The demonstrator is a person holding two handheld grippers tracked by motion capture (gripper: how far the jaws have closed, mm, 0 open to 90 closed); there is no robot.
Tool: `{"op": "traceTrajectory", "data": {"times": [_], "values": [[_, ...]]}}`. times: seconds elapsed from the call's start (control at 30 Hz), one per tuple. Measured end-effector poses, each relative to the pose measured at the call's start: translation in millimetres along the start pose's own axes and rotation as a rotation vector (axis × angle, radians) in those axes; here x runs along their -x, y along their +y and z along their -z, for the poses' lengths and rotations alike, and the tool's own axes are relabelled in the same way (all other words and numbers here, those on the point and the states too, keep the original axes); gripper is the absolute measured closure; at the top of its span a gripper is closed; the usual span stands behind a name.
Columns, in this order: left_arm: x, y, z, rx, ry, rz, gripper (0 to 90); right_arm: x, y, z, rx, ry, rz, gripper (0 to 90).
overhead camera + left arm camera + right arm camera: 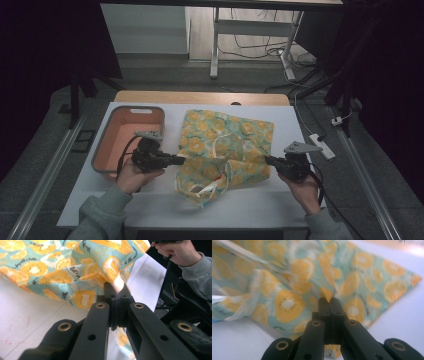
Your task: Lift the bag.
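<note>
A teal cloth printed with orange slices (222, 147) lies rumpled across the middle of the white table (75, 200), with a white drawstring or strap running through its folds. My left gripper (181, 160) is shut on the cloth's left edge; the left gripper view has its jaws closed together with the cloth (75, 270) pinched at their tips (113, 287). My right gripper (267, 160) is shut on the cloth's right edge, and in the right gripper view the closed jaws (328, 299) pinch a fold of the cloth (287, 302). The cloth is lifted slightly between them.
An empty salmon-coloured bin with a grey rim (107, 131) stands at the table's left, just behind my left hand. A white power strip (322, 145) lies off the right edge. Desk legs and cables (250, 45) are on the floor beyond the table.
</note>
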State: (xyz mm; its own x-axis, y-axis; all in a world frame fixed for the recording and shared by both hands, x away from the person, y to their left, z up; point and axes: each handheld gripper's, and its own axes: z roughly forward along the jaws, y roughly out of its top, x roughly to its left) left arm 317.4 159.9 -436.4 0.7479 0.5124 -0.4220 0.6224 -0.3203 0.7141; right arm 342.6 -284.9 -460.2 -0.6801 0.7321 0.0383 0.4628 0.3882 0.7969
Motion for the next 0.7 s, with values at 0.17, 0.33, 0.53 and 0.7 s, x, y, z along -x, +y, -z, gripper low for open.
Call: {"op": "traceTrajectory", "data": {"times": [0.17, 0.33, 0.53, 0.7], "values": [[-2.9, -1.8, -5.4, -0.013, -0.005, 0.004, 89.3, -23.4, 2.4, 16.1, 0.032, -0.033, 0.066, 66.6], [-1.5, -0.8, -8.9, -0.019, -0.007, 0.001, 89.3, -79.2, 16.2, 34.6, 0.073, 0.103, 0.208, 47.6], [2.3, -3.1, -12.4, -0.034, -0.002, -0.013, 89.3, -106.4, 9.5, -8.4, -0.132, 0.253, 0.306, 30.0], [-1.5, -4.4, -14.5, -0.039, -0.007, -0.005, 89.3, -95.5, -23.7, -23.9, -0.262, 0.294, 0.287, 22.1]]}}
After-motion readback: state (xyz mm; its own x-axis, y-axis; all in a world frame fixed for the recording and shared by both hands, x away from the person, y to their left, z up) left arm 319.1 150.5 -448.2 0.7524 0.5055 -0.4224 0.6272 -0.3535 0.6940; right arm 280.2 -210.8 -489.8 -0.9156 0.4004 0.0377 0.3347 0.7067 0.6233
